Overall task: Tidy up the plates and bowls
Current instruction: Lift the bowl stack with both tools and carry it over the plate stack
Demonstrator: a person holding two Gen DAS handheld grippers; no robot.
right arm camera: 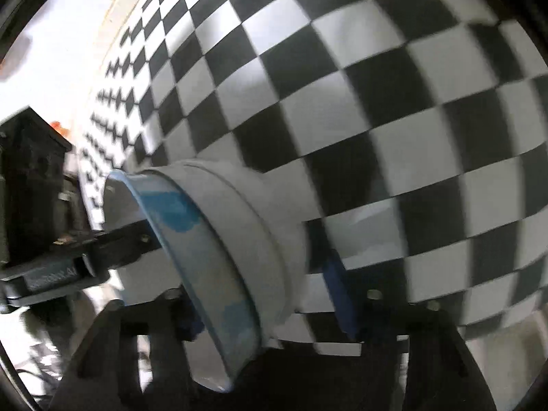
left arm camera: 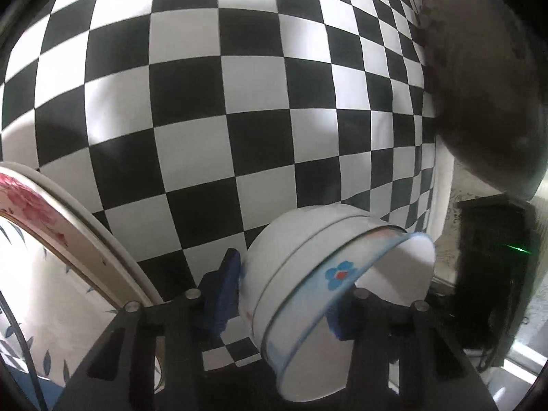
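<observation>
White china with a blue flower: flowered bowl [left arm camera: 294, 274] low and centre in the left view, tipped on its side, mouth toward the right of the frame. Clamped in the left tongs [left arm camera: 280, 308], narrowed to about the wall's thickness, one blue pad [left arm camera: 224, 287] flat on the outside, the other tucked under the rim. Possibly two bowls nested, judging by the seam around the wall. Stacked plates [left arm camera: 51, 212] with a red rose border at lower left, just beside the tongs, on the checked cloth [left arm camera: 239, 102].

In the right view, blurred: blue-rimmed bowl [right arm camera: 239, 233] low and centre, also tipped, mouth toward the left. Right tongs [right arm camera: 265, 303] about half open around it, the visible pad [right arm camera: 339, 284] just short of the foot with a sliver of cloth showing between; far finger hidden behind the bowl. No firm hold there, as far as shows. Same bowl or a second one: cannot tell.

Step in hand, likely: getting a sure grip before stacking. Close the right tongs squarely on the wall, not the sloping foot. Keep the mouth from tipping further. Lift clear of the plates' edge. No squeezing on the thin rim alone.
</observation>
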